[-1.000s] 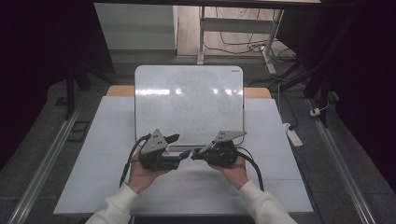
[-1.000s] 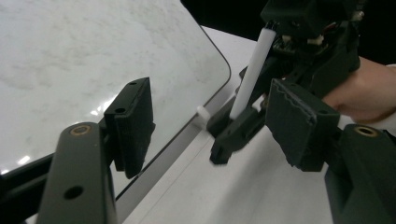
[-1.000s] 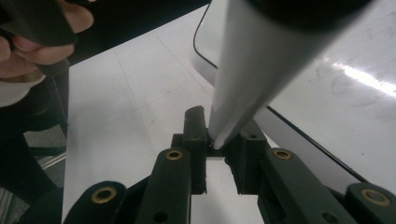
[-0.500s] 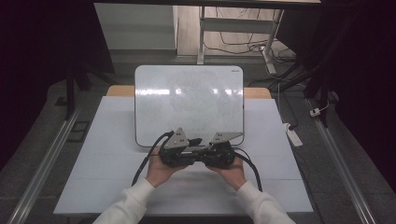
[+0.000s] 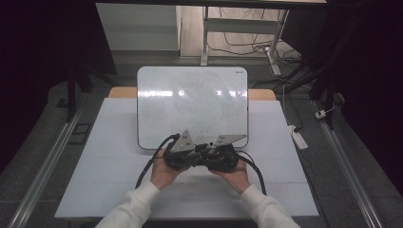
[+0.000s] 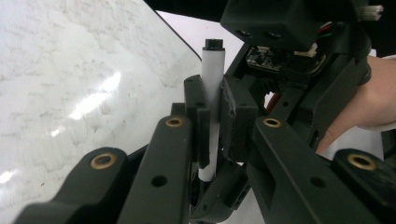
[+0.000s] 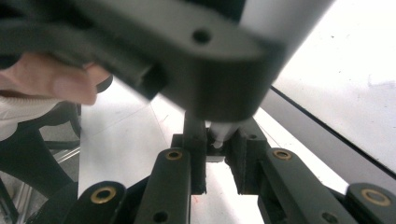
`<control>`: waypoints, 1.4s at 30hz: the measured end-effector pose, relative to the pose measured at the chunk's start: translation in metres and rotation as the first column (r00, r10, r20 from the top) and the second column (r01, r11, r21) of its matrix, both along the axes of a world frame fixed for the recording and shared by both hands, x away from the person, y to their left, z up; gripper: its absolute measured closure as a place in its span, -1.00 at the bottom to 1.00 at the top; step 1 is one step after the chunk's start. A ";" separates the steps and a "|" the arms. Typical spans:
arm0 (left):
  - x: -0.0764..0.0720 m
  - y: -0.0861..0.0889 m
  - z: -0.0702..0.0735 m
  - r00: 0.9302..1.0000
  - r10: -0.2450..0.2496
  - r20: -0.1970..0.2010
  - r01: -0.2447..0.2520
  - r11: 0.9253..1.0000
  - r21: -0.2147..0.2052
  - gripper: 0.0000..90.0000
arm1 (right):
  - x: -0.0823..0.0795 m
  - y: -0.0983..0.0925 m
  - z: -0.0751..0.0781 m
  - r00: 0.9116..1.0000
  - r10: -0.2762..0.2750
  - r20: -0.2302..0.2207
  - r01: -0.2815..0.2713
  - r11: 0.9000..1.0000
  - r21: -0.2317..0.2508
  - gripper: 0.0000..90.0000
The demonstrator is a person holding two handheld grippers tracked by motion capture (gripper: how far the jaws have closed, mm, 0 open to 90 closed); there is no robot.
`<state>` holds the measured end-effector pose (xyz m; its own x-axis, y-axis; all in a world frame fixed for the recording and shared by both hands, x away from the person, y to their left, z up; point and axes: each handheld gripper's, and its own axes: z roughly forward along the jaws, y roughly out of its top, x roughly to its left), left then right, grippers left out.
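A white marker [image 6: 212, 84] with a black end stands upright between the jaws of my left gripper [image 6: 215, 116], which is shut on its barrel. In the high view both grippers meet tip to tip at the front edge of the whiteboard [image 5: 192, 102], the left gripper [image 5: 196, 153] beside the right gripper [image 5: 209, 154]. In the right gripper view my right gripper [image 7: 217, 154] has its jaws closed in on the marker's white end [image 7: 222, 131], just under the left gripper's body. The right gripper's body [image 6: 299, 46] looms close behind the marker.
The whiteboard lies on a white table [image 5: 109, 142] and its surface carries faint wiped smears. A power strip [image 5: 298, 137] lies off the table's right edge. Metal rails [image 5: 43, 171] run along the floor on both sides. Cables trail from both grippers toward the person.
The two grippers, apart one second ago, came together at the whiteboard's front edge. Since half a second ago they have stayed touching, with hardly any shift.
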<state>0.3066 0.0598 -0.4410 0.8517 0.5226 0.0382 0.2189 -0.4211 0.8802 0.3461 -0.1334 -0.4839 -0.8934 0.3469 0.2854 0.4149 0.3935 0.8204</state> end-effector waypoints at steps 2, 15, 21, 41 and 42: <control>0.001 0.003 0.000 1.000 0.005 -0.007 -0.005 1.000 -0.008 0.82 | 0.000 0.001 -0.001 1.000 0.001 -0.005 -0.001 1.000 0.006 0.71; 0.011 0.056 0.011 0.983 0.175 -0.046 -0.178 0.982 -0.070 0.82 | -0.005 -0.017 0.009 0.990 -0.096 0.103 0.088 0.993 0.079 0.07; 0.018 0.087 0.013 0.957 0.277 -0.084 -0.285 0.954 -0.098 0.82 | -0.006 -0.049 0.005 0.962 -0.208 0.177 0.207 0.978 0.026 -0.02; 0.022 0.132 0.019 0.910 0.392 -0.134 -0.408 0.906 -0.115 0.82 | -0.024 -0.132 -0.006 0.886 -0.342 0.312 0.367 0.930 -0.023 -0.08; 0.024 0.133 0.019 0.906 0.399 -0.138 -0.414 0.903 -0.110 0.82 | -0.025 -0.134 -0.007 0.884 -0.343 0.318 0.370 0.929 -0.027 -0.08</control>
